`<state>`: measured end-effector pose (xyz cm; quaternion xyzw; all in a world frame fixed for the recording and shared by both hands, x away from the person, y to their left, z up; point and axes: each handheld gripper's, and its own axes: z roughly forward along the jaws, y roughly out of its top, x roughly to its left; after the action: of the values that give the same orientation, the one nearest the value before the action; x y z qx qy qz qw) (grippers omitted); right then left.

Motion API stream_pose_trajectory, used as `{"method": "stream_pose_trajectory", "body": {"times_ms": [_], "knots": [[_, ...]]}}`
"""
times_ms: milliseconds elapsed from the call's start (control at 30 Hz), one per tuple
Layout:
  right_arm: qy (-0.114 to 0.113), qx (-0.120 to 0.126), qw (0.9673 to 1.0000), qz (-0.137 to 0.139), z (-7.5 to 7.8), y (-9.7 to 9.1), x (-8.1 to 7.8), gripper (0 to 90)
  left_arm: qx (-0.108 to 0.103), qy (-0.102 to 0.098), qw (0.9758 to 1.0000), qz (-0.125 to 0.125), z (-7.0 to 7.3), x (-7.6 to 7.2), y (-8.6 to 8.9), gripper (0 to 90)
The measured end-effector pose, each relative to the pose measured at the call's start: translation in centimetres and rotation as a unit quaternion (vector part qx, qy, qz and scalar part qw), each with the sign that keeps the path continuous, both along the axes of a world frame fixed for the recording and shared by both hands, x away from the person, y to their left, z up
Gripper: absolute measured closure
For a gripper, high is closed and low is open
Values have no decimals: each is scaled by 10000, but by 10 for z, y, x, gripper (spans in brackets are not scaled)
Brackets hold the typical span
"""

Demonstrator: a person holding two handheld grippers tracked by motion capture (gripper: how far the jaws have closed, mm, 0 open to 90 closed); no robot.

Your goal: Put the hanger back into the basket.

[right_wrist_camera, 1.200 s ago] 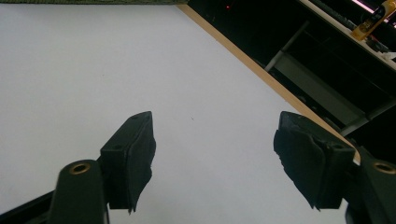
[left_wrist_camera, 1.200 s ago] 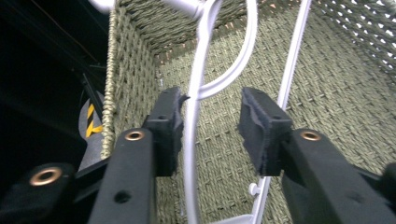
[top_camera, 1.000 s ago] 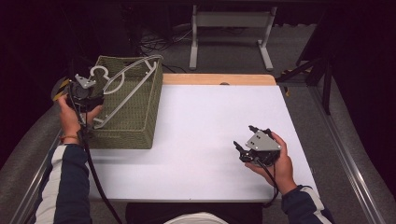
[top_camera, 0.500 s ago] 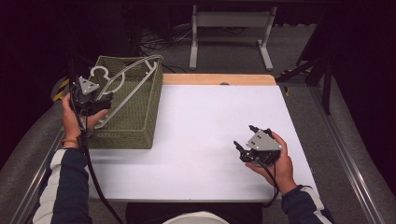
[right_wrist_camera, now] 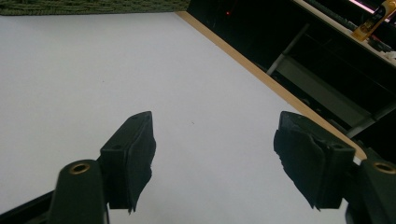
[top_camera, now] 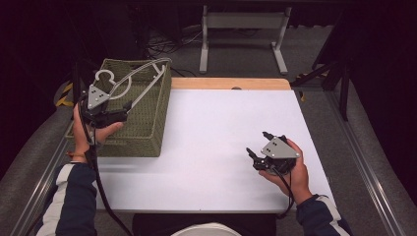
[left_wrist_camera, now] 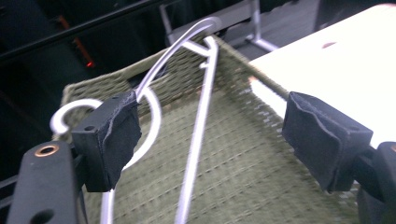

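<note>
1. Right gripper (top_camera: 259, 156), nearest the person, is held low over the white tabletop (top_camera: 221, 128), well away from the basket (top_camera: 142, 128) and to its right. Its jaws stand apart with nothing between them, and in the right gripper view only bare tabletop lies ahead.
2. Left gripper (top_camera: 122, 112) hovers at the basket's near left part, just above the rim. Its jaws are wide apart and hold nothing.
3. A white wire hanger (left_wrist_camera: 196, 116) lies across the top of the green woven basket. Its hook sits at the basket's left rim, close to the left gripper. Its long axis runs away from that gripper towards the basket's far right corner.
4. In the left gripper view, the hanger's straight bar passes up between the open jaws, and one arm curves just past the left pad (left_wrist_camera: 114, 135).
5. Judged from this, the left hand is much the nearer to the hanger; the jaws would need to close across a wire.
</note>
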<state>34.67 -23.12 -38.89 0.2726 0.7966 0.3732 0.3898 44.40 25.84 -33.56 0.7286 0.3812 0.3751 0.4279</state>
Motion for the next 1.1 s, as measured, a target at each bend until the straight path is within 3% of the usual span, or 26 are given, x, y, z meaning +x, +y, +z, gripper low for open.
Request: {"method": "stream_pose_trajectory", "body": {"times_ms": [133,433,733,967,1100], "knots": [[27,51,10000,31,-2,-1,2,284,-85,-198,9995,-225,-1,-9,-10,158],[65,117,9999,59,-5,-2,3,277,-169,-341,9973,-632,-6,-23,-26,128],[62,173,9998,94,-6,0,2,263,-242,-483,9924,-1108,-10,-42,-49,93],[58,206,9997,120,-7,2,1,250,-187,-631,9898,-1266,-14,-53,-61,75],[56,265,9995,160,-7,2,1,234,-162,-690,9867,-1466,-16,-62,-69,66]]}}
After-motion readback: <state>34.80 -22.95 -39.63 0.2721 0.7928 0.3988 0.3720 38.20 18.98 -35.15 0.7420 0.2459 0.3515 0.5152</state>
